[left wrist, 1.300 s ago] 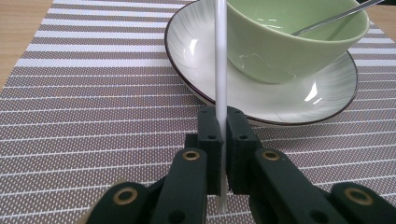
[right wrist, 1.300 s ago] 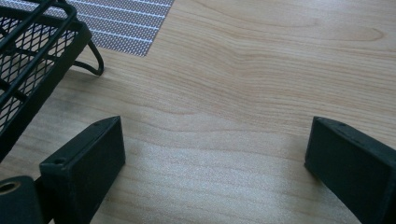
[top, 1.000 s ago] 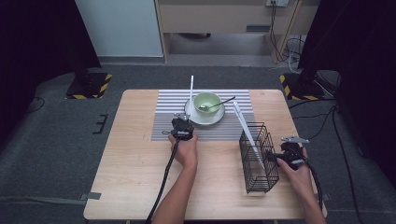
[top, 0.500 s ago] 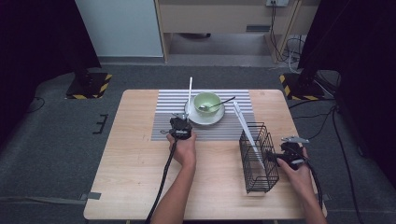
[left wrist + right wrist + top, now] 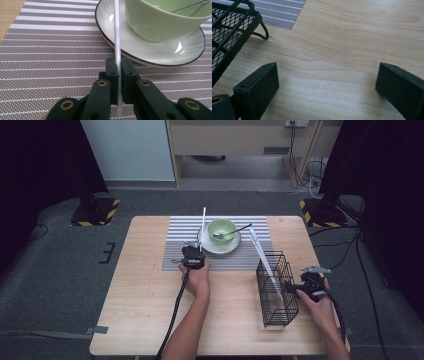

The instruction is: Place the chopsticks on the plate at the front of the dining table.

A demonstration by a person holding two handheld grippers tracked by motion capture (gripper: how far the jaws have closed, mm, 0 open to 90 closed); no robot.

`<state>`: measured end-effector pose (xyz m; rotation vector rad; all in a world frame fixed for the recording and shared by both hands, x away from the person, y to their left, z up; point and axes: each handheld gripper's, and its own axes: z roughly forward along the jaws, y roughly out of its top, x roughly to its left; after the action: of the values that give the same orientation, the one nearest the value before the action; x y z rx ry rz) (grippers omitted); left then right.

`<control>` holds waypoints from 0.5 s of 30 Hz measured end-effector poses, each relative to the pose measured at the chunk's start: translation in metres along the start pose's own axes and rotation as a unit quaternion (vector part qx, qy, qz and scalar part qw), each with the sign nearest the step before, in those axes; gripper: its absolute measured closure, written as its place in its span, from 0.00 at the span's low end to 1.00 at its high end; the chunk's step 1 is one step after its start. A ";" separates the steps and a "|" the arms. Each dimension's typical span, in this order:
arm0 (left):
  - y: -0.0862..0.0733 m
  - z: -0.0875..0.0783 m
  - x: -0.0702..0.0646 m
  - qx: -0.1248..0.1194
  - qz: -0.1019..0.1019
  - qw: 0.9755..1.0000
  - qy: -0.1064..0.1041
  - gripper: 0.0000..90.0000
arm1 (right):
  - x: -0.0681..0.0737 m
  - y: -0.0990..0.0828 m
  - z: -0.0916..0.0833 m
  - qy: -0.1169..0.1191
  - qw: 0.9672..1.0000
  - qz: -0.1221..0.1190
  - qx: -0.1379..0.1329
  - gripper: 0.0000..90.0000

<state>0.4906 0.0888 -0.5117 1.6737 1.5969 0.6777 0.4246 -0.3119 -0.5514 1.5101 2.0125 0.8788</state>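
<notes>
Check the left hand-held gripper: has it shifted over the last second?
No. The left hand-held gripper sits at the same spot beside the saucer, shut on the white stick.

I'm seeing a lab recording bay: black curtains [image 5: 40,175] flanking my table [image 5: 150,320], hazard-striped stand bases [image 5: 95,212], cables [image 5: 310,175] beyond.

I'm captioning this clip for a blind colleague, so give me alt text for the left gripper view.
The left claw is shut on a thin white stick that stands upright between its black jaws. Just behind it, a pale green bowl sits on a white saucer on a striped placemat.
</notes>
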 end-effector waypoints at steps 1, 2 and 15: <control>0.000 0.000 0.000 0.001 0.000 1.000 0.001 0.95 | 0.000 0.000 0.000 0.000 1.000 0.000 0.000 0.05; 0.000 0.001 0.000 0.002 0.000 1.000 0.001 0.95 | 0.000 0.000 0.000 0.000 1.000 0.000 0.000 0.05; -0.004 0.004 -0.007 0.008 0.008 1.000 0.004 0.95 | 0.000 0.000 0.000 0.000 1.000 0.000 0.000 0.05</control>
<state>0.4904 0.0808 -0.5167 1.6992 1.6004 0.6815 0.4245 -0.3118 -0.5514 1.5095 2.0129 0.8793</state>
